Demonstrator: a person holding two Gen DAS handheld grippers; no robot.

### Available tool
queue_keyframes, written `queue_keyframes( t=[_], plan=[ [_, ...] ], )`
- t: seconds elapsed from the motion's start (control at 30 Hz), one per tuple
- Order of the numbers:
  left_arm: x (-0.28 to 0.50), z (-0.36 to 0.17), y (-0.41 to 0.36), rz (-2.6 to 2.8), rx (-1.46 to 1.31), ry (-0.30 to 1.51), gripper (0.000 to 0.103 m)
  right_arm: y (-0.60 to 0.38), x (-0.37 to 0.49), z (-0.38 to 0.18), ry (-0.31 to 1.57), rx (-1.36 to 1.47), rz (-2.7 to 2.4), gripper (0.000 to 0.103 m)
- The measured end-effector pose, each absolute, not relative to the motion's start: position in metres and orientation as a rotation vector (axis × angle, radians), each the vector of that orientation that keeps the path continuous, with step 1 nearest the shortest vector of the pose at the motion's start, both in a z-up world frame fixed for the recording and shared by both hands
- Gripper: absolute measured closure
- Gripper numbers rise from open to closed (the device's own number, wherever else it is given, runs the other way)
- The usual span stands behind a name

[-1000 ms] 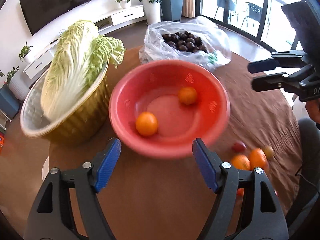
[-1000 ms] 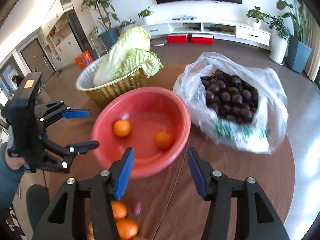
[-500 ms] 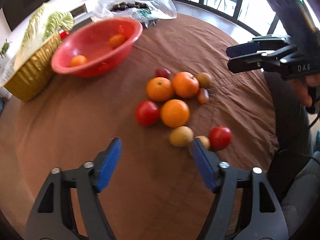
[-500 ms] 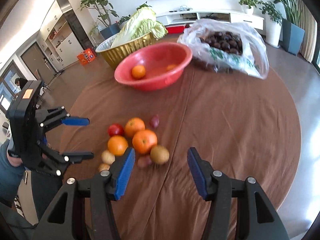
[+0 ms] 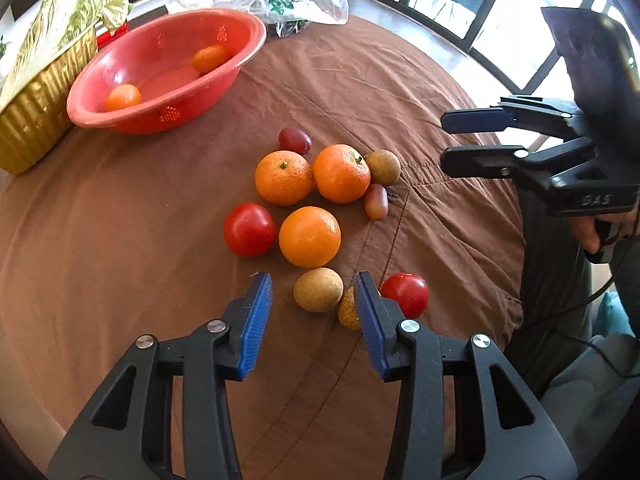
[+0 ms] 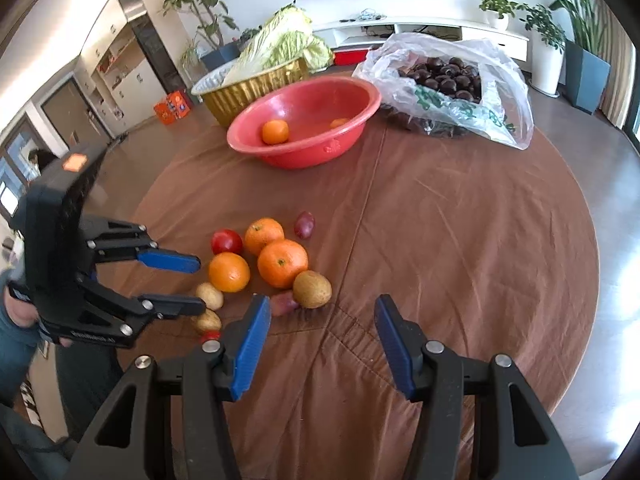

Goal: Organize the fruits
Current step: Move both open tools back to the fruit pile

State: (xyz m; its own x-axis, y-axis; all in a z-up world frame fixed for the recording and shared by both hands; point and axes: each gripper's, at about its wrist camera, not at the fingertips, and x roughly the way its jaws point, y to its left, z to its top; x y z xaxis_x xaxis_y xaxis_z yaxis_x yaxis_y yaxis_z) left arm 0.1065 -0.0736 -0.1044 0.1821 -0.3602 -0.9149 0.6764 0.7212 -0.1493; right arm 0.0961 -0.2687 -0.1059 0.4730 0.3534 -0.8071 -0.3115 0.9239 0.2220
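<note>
Hovering over the brown-clothed desk [image 5: 120, 240], the left tool [image 5: 314, 304] is seen with its blue pads narrowing; a small tan fruit [image 5: 318, 290] lies on the cloth between them, and neither pad is pressed on it. The right-hand pad stands just in front of a yellowish fruit [image 5: 347, 312], and a red tomato [image 5: 405, 294] lies just beyond it. The right tool [image 6: 320, 340] is held spread over bare cloth, with nothing between its pads; a brown kiwi-like fruit [image 6: 312, 289] and a small reddish fruit [image 6: 282, 304] lie just ahead of its left pad.

The loose fruits are gathered in a cluster on the desk: three oranges [image 5: 310, 236], a second tomato [image 5: 249, 229] and a dark red grape-like fruit [image 5: 295, 141] among them. Two more oranges [image 5: 123, 97] are found in the red bowl [image 5: 240, 60] farther back. Beside the bowl a gold basin [image 5: 36, 120] with a napa cabbage [image 6: 280, 44] is placed, and a clear plastic bag [image 6: 500, 92] of dark round fruits with green print, which cannot be read.

On the body of the right tool, as seen from the left wrist, raised letters are shown that seem to read "DAS". An orange sticker on the left tool's top carries no legible text.
</note>
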Motion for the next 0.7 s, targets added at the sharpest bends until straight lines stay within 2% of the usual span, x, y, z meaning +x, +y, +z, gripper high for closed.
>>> queue_keyframes(
  t=[0.27, 0.7],
  plan=[
    [0.131, -0.110, -0.054, -0.747, 0.143, 1.283, 0.063, -0.270, 0.106, -0.113, 1.014, 0.019, 0.418, 0.046],
    [0.148, -0.120, -0.070, -0.769, 0.111, 1.431, 0.063, -0.216, 0.132, -0.118, 1.046, -0.164, 0.544, 0.047]
  ],
)
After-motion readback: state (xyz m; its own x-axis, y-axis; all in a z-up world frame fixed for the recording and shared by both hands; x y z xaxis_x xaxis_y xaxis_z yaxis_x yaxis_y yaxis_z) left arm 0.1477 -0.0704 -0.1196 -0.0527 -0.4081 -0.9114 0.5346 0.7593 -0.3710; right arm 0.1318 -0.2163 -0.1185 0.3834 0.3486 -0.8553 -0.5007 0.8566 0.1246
